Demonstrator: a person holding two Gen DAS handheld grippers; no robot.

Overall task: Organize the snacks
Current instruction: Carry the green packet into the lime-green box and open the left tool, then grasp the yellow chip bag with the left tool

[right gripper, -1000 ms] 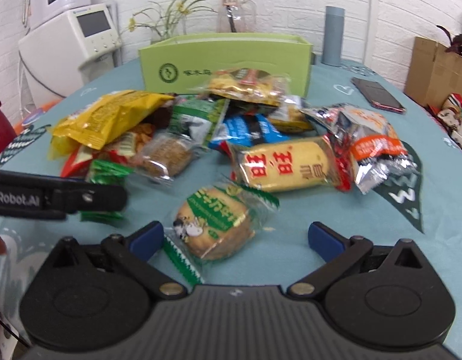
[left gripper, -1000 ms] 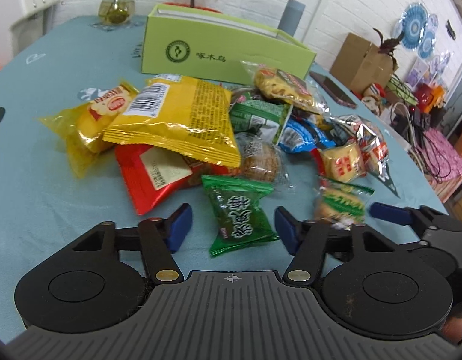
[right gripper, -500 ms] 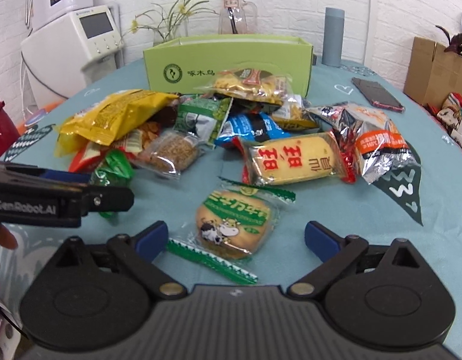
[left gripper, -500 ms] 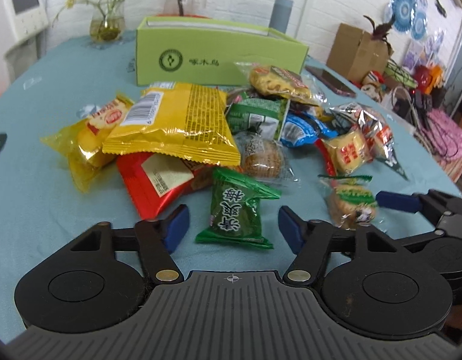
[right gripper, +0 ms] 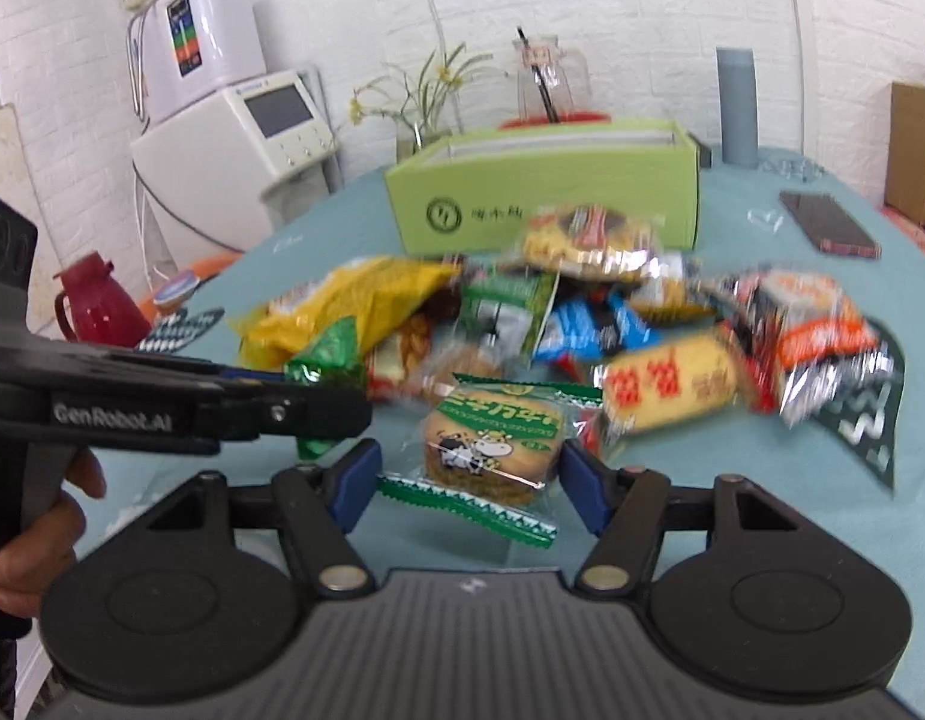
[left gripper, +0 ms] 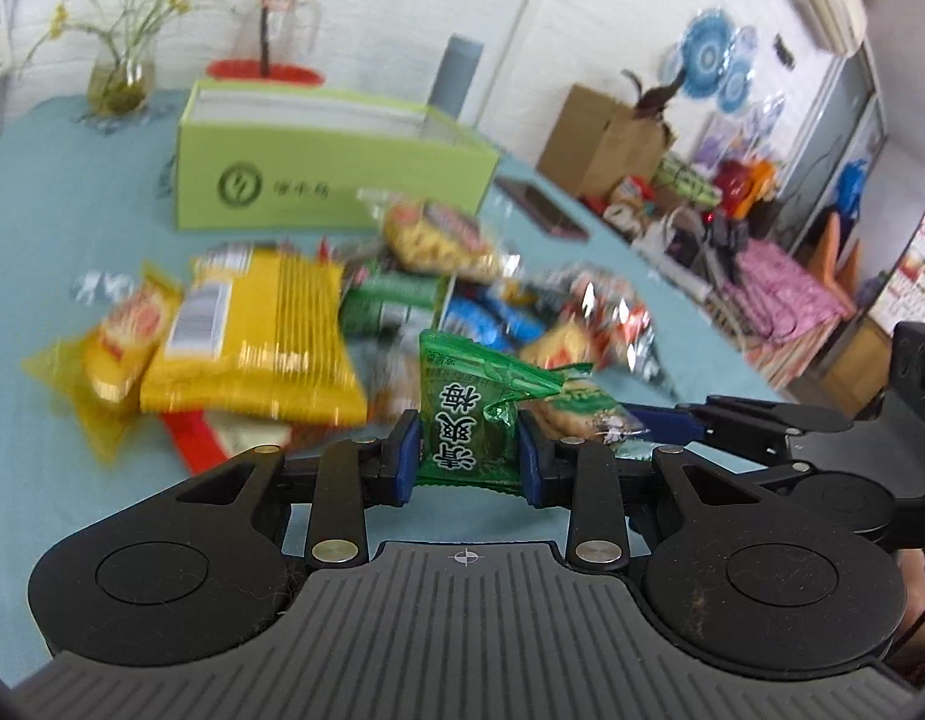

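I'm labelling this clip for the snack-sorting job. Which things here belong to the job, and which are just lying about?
Part of the job:
- green plum packet, pinched in the left tongs
- cow-print biscuit pack, between the right tongs
- yellow bag
- snack pile
- green box, likely where the snacks go

Just lying about:
- flower vase
- glass jug
- phone
- red kettle

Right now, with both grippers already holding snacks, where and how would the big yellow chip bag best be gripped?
Grip the yellow chip bag by its flat crimped seam at the near edge, coming in low from the front. The bag lies flat atop the red packet and its puffed body looks too wide for the jaws; the thin seam overhangs and gives the fingers clearance.
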